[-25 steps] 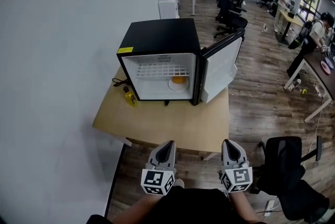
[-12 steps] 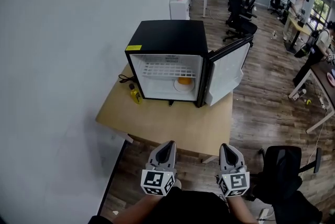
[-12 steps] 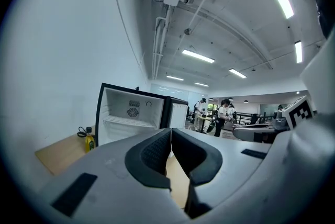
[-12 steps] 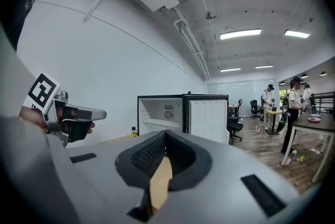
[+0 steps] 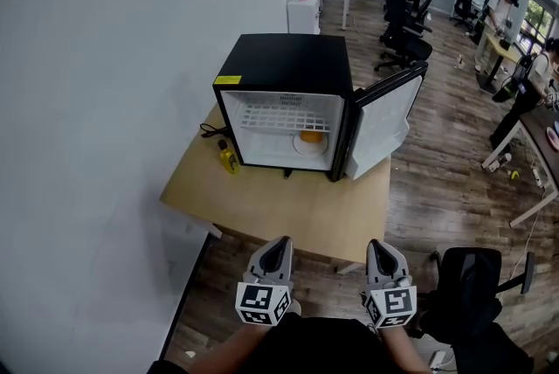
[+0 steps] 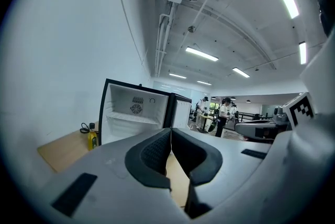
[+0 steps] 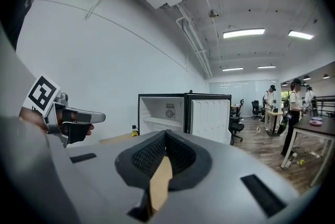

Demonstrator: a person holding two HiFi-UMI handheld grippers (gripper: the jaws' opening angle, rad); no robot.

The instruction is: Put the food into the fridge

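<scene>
A black mini fridge [image 5: 289, 66] stands on a wooden table [image 5: 288, 208] with its door [image 5: 384, 121] swung open to the right. Inside, on the floor under a white wire shelf, a white plate holds orange food [image 5: 310, 137]. My left gripper [image 5: 279, 245] and right gripper [image 5: 382, 246] hover side by side in front of the table's near edge, well short of the fridge. Both are shut with nothing between the pads. The left gripper view looks over its closed tips [image 6: 171, 132] at the fridge [image 6: 135, 112]. The right gripper view shows its tips [image 7: 166, 134] touching, fridge [image 7: 166, 111] beyond.
A small yellow bottle [image 5: 229, 160] and a black cable lie on the table left of the fridge. A white wall runs along the left. A black office chair [image 5: 472, 276] stands at my right. People work at desks far right, beside more chairs.
The head view has shifted a little, so the fridge sits slightly further right in the picture. Both grippers stay shut and in nearly the same place.
</scene>
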